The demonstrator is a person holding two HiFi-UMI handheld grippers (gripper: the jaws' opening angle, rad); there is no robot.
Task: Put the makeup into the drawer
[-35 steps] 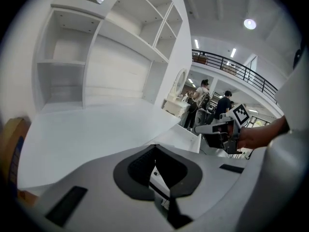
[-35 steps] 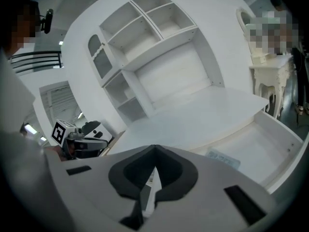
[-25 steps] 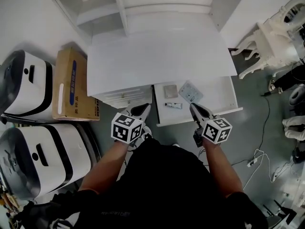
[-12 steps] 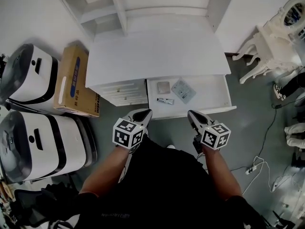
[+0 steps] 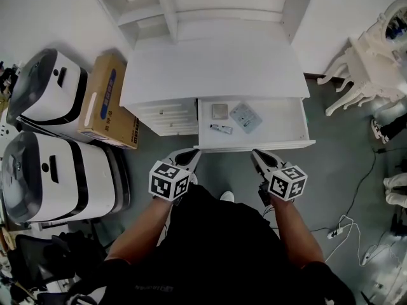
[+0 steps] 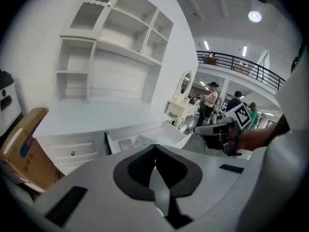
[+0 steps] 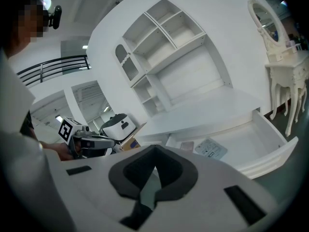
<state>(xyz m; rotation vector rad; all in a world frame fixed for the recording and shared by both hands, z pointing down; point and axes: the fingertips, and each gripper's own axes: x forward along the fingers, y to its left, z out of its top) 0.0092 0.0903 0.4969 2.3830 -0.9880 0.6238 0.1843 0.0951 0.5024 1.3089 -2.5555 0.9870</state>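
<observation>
The white desk's right drawer [image 5: 299, 124] stands pulled open. Inside it lie a square compact [image 5: 220, 111], a flat pale packet [image 5: 245, 116] and a small tube [image 5: 222, 129]. My left gripper [image 5: 193, 152] hangs in front of the desk, below the drawer's left corner, shut with nothing in it. My right gripper [image 5: 255, 153] is level with it, just short of the drawer's front, also shut and empty. In the left gripper view the left gripper [image 6: 155, 148] points at the drawer [image 6: 169, 129]. In the right gripper view the right gripper [image 7: 154, 150] does too, with the packet [image 7: 210, 148] ahead.
A shelf unit [image 5: 159, 8] stands on the desk top [image 5: 210, 68]. Closed small drawers [image 5: 166, 116] sit left of the open one. A cardboard box [image 5: 108, 100] and two white appliances [image 5: 48, 94] [image 5: 60, 180] stand at the left. White ornate furniture [image 5: 365, 68] and floor cables [image 5: 343, 224] lie to the right.
Both grippers have drawn back from the drawer's front edge toward the person. The drawer stays open with the three items where they were.
</observation>
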